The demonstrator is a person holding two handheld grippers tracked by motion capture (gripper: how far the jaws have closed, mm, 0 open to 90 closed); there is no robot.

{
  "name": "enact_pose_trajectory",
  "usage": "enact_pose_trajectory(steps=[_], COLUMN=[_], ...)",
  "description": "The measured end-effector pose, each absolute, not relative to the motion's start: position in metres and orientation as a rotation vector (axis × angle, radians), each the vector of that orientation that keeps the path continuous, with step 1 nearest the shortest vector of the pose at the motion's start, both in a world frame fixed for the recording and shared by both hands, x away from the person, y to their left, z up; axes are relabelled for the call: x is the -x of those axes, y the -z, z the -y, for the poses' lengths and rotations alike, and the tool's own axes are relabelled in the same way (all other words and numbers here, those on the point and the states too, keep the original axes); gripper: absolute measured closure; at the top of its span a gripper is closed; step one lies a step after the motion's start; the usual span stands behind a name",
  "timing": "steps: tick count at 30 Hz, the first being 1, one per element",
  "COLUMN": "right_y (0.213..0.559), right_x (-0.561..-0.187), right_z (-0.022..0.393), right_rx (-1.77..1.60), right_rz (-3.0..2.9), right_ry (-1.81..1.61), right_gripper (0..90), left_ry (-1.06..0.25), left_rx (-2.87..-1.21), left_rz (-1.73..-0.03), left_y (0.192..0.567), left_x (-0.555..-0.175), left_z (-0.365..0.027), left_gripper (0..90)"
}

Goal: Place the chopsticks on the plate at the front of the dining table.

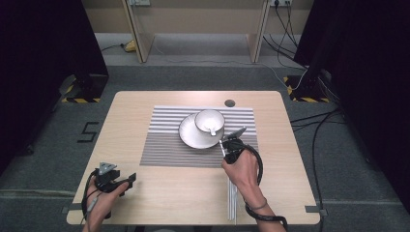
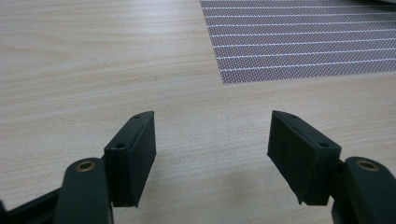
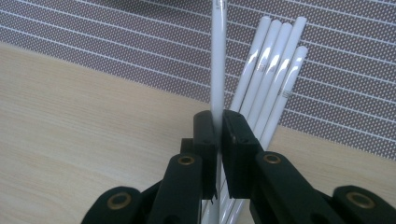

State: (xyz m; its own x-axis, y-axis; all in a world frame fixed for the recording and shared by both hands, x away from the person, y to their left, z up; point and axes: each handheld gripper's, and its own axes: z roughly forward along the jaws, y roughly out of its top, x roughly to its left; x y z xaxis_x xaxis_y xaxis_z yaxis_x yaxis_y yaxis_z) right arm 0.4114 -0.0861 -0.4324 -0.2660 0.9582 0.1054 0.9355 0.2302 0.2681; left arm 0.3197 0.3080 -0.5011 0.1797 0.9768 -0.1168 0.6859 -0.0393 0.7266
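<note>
A pale wooden counter [image 1: 159, 193] carries a grey striped placemat [image 1: 164, 145] at its middle, and every place below is given from that mat. On the mat's far half sits a white saucer [image 1: 189, 137] with a white cup [image 1: 209, 121] on it, and something small and white lies in the cup, perhaps a spoon.

The right tool [image 1: 227, 146] hovers over the mat's near right corner, jaws pinched together on one white stick [image 3: 217, 60]. This stick runs straight ahead from the jaws, over the mat and pointing roughly toward the saucer. Just beside it, a bundle of matching white sticks [image 3: 275, 65] lies flat, tips on the mat's near edge and the rest trailing back across the bare counter toward the person [image 1: 232, 203].

The left tool [image 1: 117, 181] rests well off the mat's near left corner, over bare wood, jaws apart with nothing between them.

The right hand is far nearer the saucer and cup than the left. The held stick's long axis already lines up toward them, so the coming move is probably a short carry forward and slightly left. The cup's rim and the saucer's edge are the only things in the way.
</note>
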Motion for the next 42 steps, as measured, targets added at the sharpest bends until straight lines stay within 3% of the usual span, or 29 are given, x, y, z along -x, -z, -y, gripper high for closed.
enact_pose_trajectory(steps=[42], right_y=[0.43], right_x=[-0.422], right_z=[0.047], right_rx=[-1.792], right_rz=[-2.476], right_ry=[-0.433], right_gripper=[85.3], left_ry=[-0.555], left_rx=[-1.794], left_rz=[-1.568], left_y=[0.501], left_x=[-0.319], left_z=[-0.309], left_gripper=[31.6])
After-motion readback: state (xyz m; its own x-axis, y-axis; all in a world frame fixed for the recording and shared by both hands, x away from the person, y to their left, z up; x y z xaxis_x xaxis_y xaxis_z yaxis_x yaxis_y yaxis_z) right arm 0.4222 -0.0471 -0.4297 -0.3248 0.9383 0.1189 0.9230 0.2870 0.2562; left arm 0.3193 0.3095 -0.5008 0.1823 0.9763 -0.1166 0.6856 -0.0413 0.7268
